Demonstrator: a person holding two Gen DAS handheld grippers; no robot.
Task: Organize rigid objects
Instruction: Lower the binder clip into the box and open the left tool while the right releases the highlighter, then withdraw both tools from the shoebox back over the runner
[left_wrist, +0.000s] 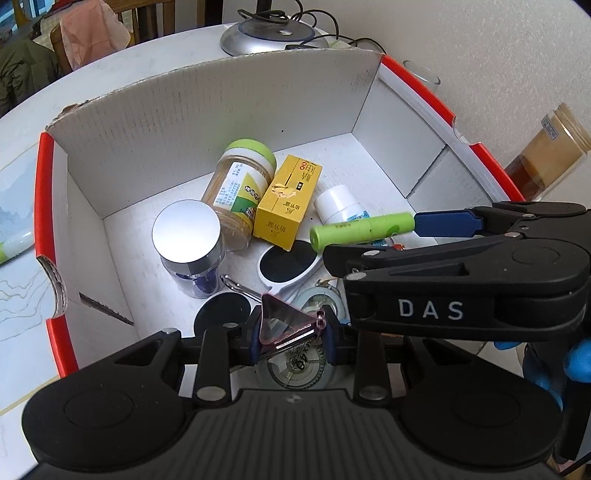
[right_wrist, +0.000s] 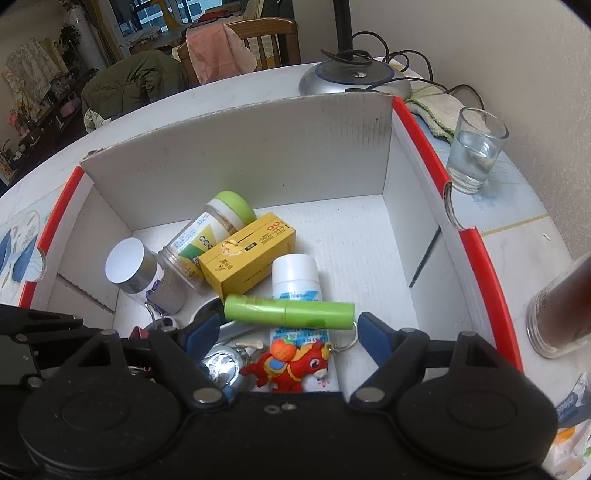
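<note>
Both cameras look down into a white corrugated cardboard box (left_wrist: 207, 122) with red rims, standing on a pale surface (right_wrist: 229, 92).

Only the left wrist view shows the left gripper (left_wrist: 291, 332): its blue-padded jaws pinch a clear pink triangular plastic piece (left_wrist: 284, 325), held above a round dial-faced object beneath them.

Only the right wrist view shows a red plush horse keyring (right_wrist: 291, 363) lying just below the right gripper (right_wrist: 284, 330), and a glass of water (right_wrist: 476, 147) outside the box, beyond its right wall.

The right gripper's jaws are spread wide; a smooth green tube (right_wrist: 290, 312) lies crosswise between their tips, and whether they touch it is unclear.

Ahead of the jaws lie a yellow carton (right_wrist: 247, 254), a green-lidded jar (right_wrist: 210, 229), a white bottle (right_wrist: 295, 280) and a silver-capped jar (right_wrist: 129, 266).
</note>
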